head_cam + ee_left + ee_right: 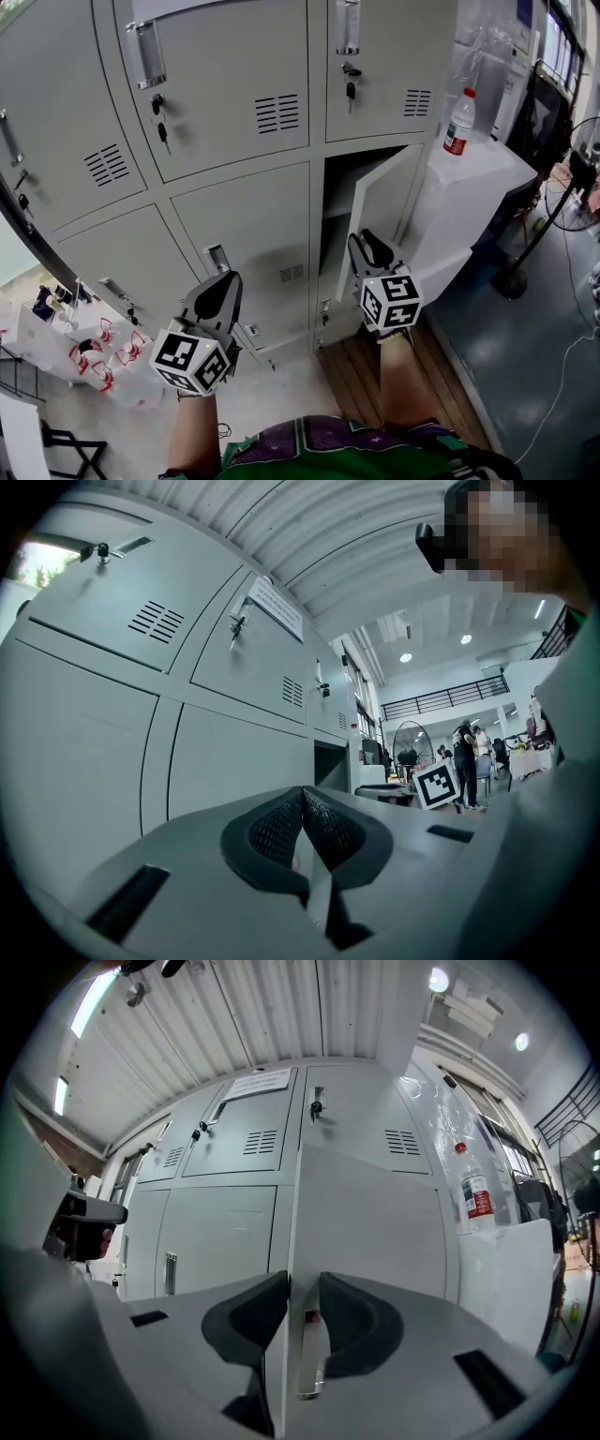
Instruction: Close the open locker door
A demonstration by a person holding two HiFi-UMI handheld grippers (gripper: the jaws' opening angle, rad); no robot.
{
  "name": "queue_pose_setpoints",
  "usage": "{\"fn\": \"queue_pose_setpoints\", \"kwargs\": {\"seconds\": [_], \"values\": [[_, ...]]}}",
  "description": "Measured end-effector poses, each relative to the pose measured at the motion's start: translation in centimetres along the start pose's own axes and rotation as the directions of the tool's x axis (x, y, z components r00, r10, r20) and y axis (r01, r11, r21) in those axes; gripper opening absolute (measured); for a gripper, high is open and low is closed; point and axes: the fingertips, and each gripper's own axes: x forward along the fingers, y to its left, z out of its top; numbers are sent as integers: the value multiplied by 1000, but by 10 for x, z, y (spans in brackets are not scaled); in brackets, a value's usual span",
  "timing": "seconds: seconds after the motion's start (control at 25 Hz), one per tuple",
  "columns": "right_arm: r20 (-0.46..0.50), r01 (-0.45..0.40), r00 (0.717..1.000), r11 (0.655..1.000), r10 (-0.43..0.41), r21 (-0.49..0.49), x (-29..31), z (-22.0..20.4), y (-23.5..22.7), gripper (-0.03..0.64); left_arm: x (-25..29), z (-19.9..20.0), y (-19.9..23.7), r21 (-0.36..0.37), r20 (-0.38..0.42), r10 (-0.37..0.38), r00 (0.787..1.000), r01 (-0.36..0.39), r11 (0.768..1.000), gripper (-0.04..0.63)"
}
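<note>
The lower right locker's grey door point(382, 199) stands partly open, with the dark compartment point(335, 202) showing behind it. My right gripper point(367, 251) straddles the door's free edge at the handle. In the right gripper view the door point(375, 1222) fills the middle, and its edge and metal handle point(311, 1354) lie between the pads of the right gripper point(302, 1288), shut on them. My left gripper point(217, 292) hangs lower left before a closed locker, apart from it. In its own view the left gripper point(302, 803) is shut with nothing held.
A water bottle point(458, 122) stands on a white cabinet point(487, 169) right of the lockers. A fan stand point(521, 267) rises further right. Keys point(161, 131) hang from upper locks. Wooden boards point(375, 375) lie under the open door. Bags point(94, 352) lie at the left.
</note>
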Motion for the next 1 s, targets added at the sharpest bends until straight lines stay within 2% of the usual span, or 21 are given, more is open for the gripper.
{"fn": "queue_pose_setpoints", "kwargs": {"seconds": [1.0], "values": [[-9,-94,996,996,94,0,54,0,11,110,-14,-1,37,-4,1,107,994,-107,994,21]]}}
